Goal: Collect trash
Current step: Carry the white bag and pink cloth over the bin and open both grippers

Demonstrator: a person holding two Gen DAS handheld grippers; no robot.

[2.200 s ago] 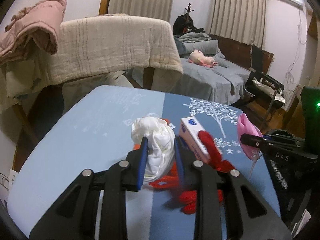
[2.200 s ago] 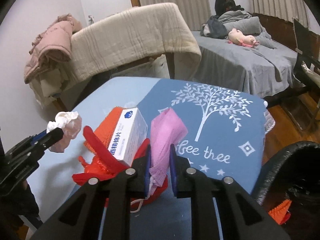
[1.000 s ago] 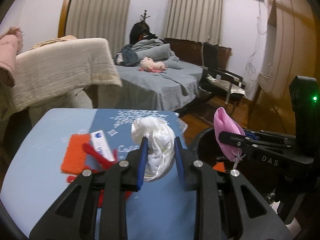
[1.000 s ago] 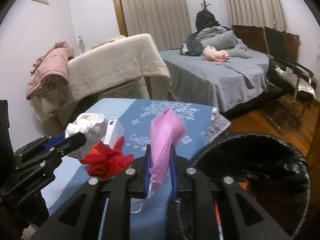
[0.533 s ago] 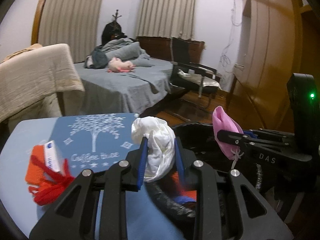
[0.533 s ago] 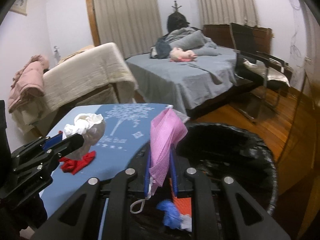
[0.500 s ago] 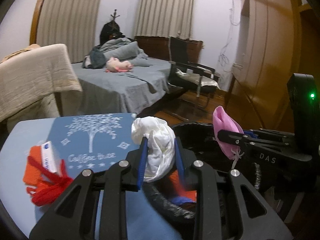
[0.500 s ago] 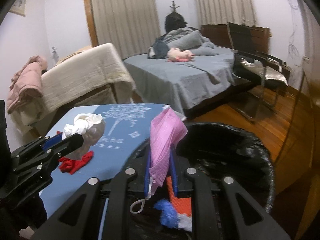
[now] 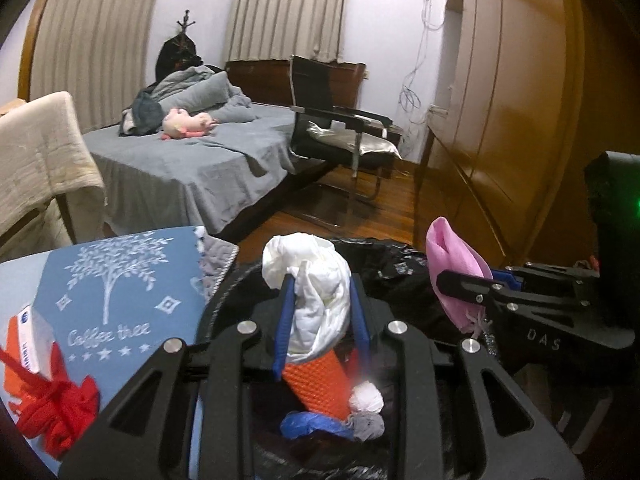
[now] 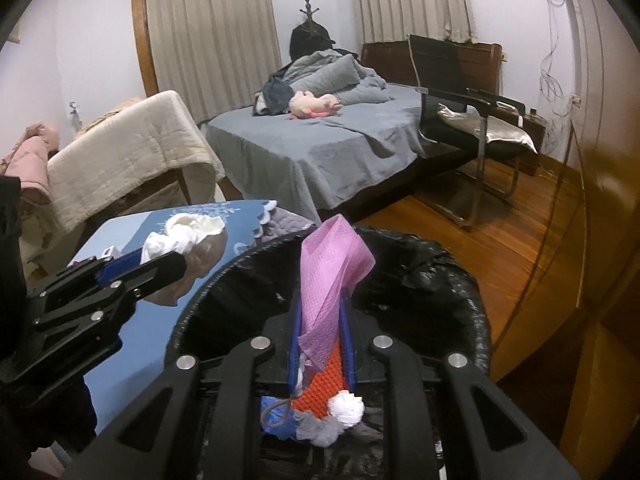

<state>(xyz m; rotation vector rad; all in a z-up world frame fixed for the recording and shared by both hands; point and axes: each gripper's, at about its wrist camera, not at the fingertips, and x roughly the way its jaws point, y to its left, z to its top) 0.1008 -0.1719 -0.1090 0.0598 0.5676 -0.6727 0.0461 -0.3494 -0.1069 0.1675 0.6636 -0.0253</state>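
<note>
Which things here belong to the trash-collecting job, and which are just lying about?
Job: white wad in left gripper; pink mask in right gripper; bin; red rag on table.

Lying about: bed; chair; soft toy.

We see white walls, beige pleated curtains, a bed with grey sheet, a black cantilever chair, wooden plank floor, a coat stand, a wooden wardrobe, dim warm lighting.
</note>
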